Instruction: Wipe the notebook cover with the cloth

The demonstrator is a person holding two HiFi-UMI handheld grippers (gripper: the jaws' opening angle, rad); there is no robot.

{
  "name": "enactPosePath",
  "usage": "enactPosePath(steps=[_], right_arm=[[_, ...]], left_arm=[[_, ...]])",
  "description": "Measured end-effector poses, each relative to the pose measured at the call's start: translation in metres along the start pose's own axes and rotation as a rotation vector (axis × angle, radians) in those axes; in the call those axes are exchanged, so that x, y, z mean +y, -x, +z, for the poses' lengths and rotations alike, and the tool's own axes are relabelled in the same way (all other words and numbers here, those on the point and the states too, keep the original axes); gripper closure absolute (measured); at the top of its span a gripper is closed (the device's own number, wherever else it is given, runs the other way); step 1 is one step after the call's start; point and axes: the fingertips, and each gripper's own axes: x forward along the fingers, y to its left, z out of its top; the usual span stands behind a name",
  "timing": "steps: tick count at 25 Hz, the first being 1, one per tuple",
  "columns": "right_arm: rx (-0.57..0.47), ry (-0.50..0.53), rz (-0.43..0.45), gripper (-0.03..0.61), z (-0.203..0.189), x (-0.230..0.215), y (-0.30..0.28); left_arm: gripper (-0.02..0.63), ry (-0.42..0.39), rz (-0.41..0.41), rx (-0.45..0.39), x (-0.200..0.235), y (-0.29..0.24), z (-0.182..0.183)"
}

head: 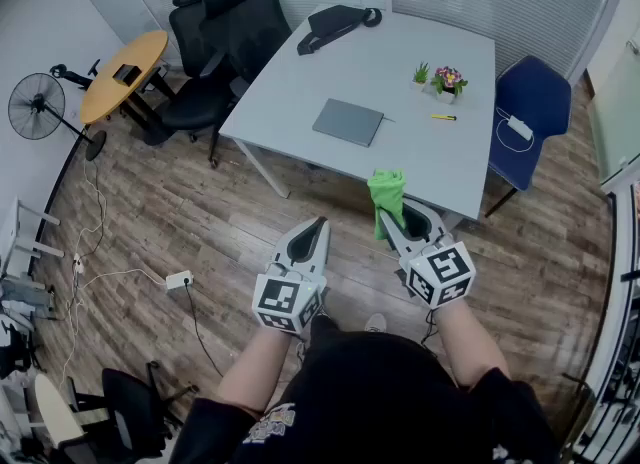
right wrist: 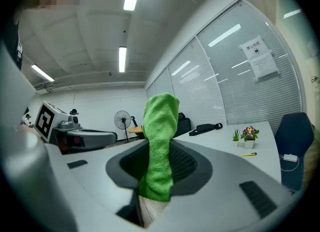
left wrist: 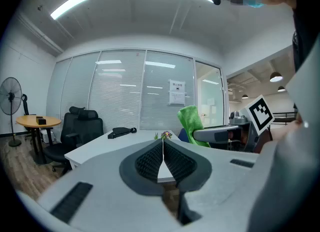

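The right gripper [head: 398, 217] squeezes a green cloth [head: 386, 192] between its jaws. The cloth sticks up above them, in the air by the near edge of the white table [head: 290, 92]. The left gripper [head: 321, 222] is shut tight with nothing in it, also by that edge. The grey notebook [head: 348, 121] lies flat near the table's middle, well apart from the cloth. Little flower pots [head: 440, 80] and a yellow pen [head: 444, 117] sit on the table too.

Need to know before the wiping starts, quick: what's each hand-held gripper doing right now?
Left hand-held gripper: closed, nothing in it.
Right hand-held gripper: closed on the green cloth.
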Motion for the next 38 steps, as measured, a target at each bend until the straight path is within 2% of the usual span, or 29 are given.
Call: enactPosePath(steps=[12,23,30,33,38], right_arm=[[-0.022,-0.043,-0.012,0.466,0.005,-0.001,-0.008],[0.005,-0.043,-0.046,0.466,0.002,0.009,-0.044],[0.009,-0.053,-0.093,0.466,0.007,0.017,-0.081],[0.007,-0.054,-0.117,0.466,0.009,0.020,-0.098],[0.006,-0.056,-0.158,0.466,0.012,0.022,-0.124]], left_arm=[[0.604,0.013,0.001,-0.001,0.014,-0.001,0.003],[0.604,0.034,-0.016,0.015,0.059,-0.001,-0.005],[0.379,0.011,-0.059,0.035,0.101,-0.011,-0.006],[0.354,-0.001,-0.084,0.038,0.119,-0.016,-0.005],[0.354,-0.004,-0.123,0.035,0.148,-0.024,-0.002]])
